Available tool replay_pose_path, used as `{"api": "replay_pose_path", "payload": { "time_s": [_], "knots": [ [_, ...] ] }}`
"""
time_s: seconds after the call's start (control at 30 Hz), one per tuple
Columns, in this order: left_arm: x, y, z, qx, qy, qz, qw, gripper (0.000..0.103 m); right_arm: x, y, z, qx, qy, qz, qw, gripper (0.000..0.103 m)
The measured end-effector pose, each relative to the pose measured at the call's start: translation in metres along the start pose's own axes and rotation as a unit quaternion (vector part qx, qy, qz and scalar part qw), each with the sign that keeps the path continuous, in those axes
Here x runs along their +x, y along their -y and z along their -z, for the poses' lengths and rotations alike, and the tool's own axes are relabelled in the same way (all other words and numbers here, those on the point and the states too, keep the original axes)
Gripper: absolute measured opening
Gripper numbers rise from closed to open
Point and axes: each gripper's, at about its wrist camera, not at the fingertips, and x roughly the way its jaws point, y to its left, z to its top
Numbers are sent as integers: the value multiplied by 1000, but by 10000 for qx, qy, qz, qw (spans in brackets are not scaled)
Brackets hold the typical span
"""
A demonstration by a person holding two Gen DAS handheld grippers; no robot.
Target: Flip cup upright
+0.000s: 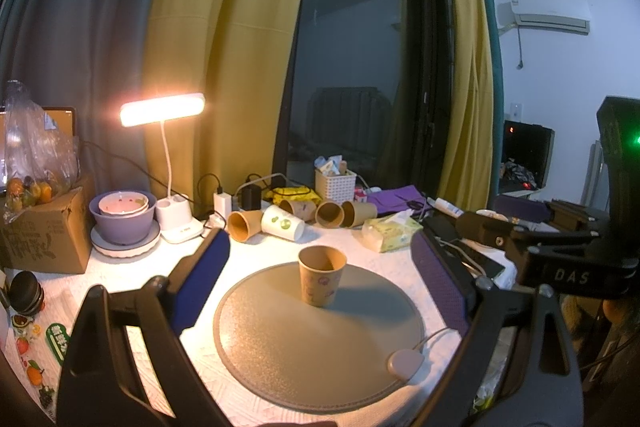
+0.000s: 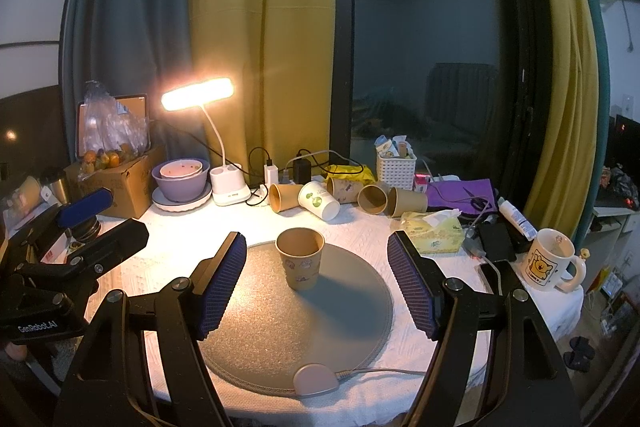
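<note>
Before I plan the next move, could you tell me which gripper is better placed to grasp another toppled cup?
Probably the right gripper: open and empty, it faces the lying cups almost straight ahead. The left gripper, also open, sees them further off-centre.

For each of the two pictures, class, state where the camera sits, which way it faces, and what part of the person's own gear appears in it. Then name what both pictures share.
Left wrist view: sits on the left tongs, faces forward over the round grey mat toward the window; its own two blue-padded fingers show wide apart, and the right tongs enter at the right edge.
Right wrist view: sits on the right tongs, same direction, from further right; its own open fingers show, and the left tongs at the left.
Shared: the upright paper cup on the mat, the lit desk lamp, the cups lying on their sides.
</note>
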Motion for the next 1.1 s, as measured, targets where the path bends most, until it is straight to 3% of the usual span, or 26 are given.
{"api": "replay_pose_path", "payload": {
  "time_s": [1.1],
  "knots": [
    [0,1,6,-20,-10,-7,10000,93,1,-2,1,-5,-26,1,10000,76]
  ]
}}
